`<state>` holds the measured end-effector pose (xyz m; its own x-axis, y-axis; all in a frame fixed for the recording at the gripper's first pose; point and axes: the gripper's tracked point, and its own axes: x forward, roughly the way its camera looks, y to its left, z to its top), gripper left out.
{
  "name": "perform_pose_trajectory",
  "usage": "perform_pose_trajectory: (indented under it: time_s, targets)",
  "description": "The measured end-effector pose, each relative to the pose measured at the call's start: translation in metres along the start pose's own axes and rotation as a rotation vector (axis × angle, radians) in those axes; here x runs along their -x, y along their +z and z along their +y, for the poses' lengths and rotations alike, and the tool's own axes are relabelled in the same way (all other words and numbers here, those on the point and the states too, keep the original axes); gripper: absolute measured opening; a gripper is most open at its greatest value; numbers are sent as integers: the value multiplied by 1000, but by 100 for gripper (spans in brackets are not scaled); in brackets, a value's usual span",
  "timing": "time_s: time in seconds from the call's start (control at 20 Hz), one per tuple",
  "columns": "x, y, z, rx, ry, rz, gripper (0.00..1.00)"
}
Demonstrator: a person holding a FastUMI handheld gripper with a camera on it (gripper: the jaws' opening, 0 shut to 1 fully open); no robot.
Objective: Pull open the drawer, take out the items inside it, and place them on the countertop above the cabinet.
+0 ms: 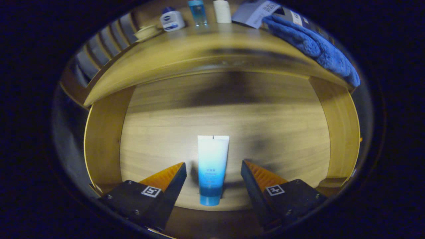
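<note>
Gripper view: gripper (213,171) aimed down into the drawer (106,139); fingers spread, straddling (not touching) the tube (212,166).

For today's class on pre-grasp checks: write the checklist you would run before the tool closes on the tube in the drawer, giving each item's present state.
1. Drawer pulled open, inside exposed: ok.
2. Tube lying flat on the drawer floor, cap toward the tool: ok.
3. Tool open, fingers either side of the tube, not touching it: ok.
4. Tube centred in the gap: ok.
5. Free room on the countertop, in front of the bottles and towel: ok.
6. Fingers low enough to grip: cannot tell.
</note>
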<state>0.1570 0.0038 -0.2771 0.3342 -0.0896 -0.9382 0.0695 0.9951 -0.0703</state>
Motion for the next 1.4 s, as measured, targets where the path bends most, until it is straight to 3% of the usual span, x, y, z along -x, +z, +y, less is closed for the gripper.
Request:
perform_pose_trajectory:
  time_s: [0.05, 0.2, 0.45, 0.6, 0.75, 0.9, 1.15, 1.4]
  targets:
    - [-2, -5, -2, -5, -11, 35, 100]
    - [-5, -3, -11, 9, -66, 58, 90]
    - [-5, 1, -17, -30, -106, 74, 56]
    - [-6, 1, -16, 3, -74, 52, 54]
    - [1, -8, -6, 74, 8, 43, 48]
    - [18, 7, -14, 89, 4, -70, 48]
    - [67, 33, -21, 29, 107, -351, 48]
    - [131, 25, -3, -13, 256, -599, 48]
